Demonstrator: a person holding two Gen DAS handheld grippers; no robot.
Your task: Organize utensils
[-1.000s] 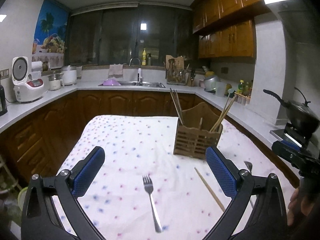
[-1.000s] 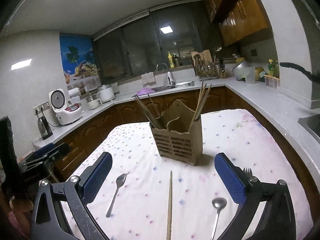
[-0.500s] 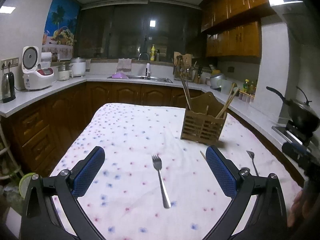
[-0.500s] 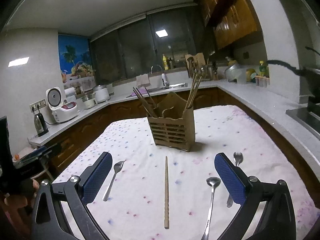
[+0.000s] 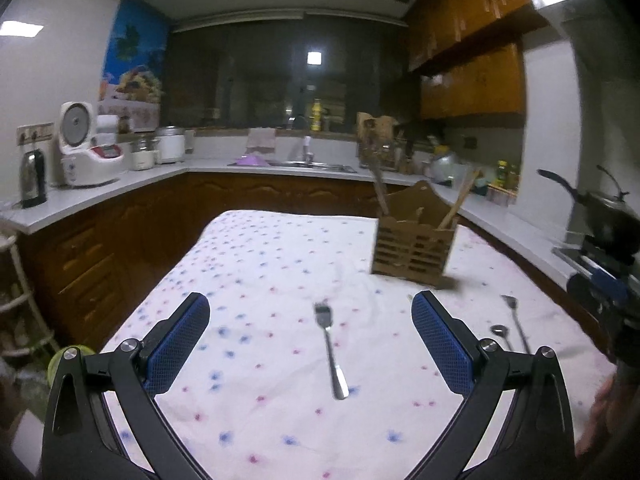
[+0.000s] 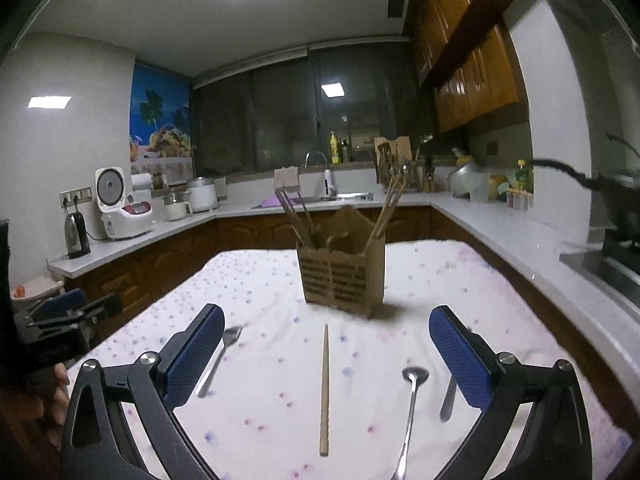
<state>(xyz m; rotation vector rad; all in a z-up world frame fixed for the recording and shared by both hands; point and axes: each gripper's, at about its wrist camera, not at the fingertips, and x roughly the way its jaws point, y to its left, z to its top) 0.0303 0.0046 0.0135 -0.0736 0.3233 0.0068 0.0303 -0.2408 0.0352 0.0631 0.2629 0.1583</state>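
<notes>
A wooden slatted utensil holder (image 5: 414, 246) (image 6: 342, 280) with several chopsticks stands on a table with a flower-dotted white cloth (image 5: 264, 272). A metal fork (image 5: 330, 346) lies between the fingers of my open, empty left gripper (image 5: 310, 338); it also shows in the right wrist view (image 6: 220, 354). A wooden chopstick (image 6: 325, 388) and a spoon (image 6: 410, 404) lie between the fingers of my open, empty right gripper (image 6: 326, 346). A second fork (image 5: 516, 322) (image 6: 448, 398) lies at the right.
Kitchen counters (image 5: 120, 186) run around the table, with a rice cooker (image 5: 82, 146), a kettle (image 5: 34, 178) and a sink (image 5: 304, 166). A wok (image 5: 608, 216) sits on the stove at right. The left gripper appears at far left in the right wrist view (image 6: 60, 320).
Both grippers have pulled back and up from the table, so the holder looks smaller and more utensils show. Both stay open. Nothing on the table has moved.
</notes>
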